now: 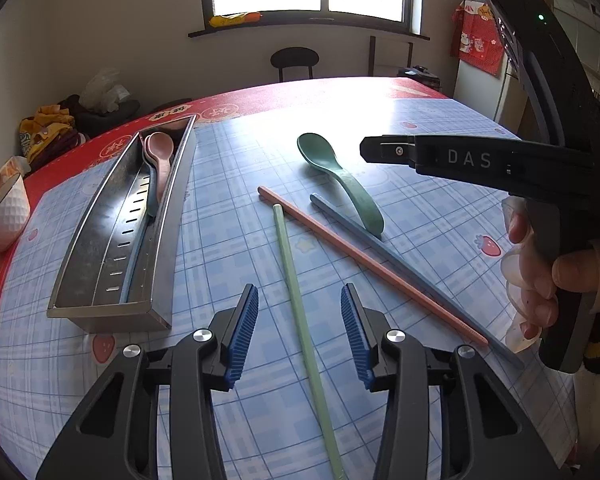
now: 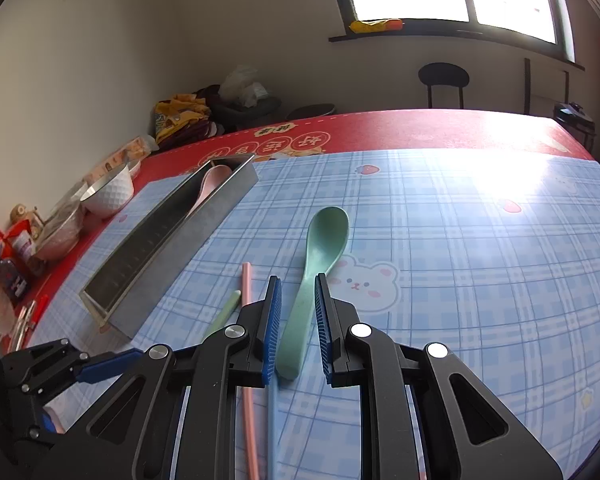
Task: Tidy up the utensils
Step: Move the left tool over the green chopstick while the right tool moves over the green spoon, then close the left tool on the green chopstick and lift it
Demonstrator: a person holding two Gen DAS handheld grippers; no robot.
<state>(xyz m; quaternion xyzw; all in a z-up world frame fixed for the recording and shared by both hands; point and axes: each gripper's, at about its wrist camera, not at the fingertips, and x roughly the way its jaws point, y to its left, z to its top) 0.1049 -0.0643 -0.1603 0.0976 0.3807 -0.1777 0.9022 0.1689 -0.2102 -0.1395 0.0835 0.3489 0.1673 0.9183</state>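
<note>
Left gripper (image 1: 300,334) open astride green chopstick (image 1: 296,280), not touching; right gripper (image 2: 298,328) part-open around green spoon (image 2: 314,276) handle, no contact.

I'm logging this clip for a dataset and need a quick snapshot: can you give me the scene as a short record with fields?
tray: metal tray at the table's left, holding a pink spoon
loose utensils: green spoon, green chopstick, pink chopstick, blue chopstick on the cloth
left gripper: open, green chopstick between its jaws, pads not touching
right gripper: jaws apart either side of the green spoon's handle, contact unclear
</note>
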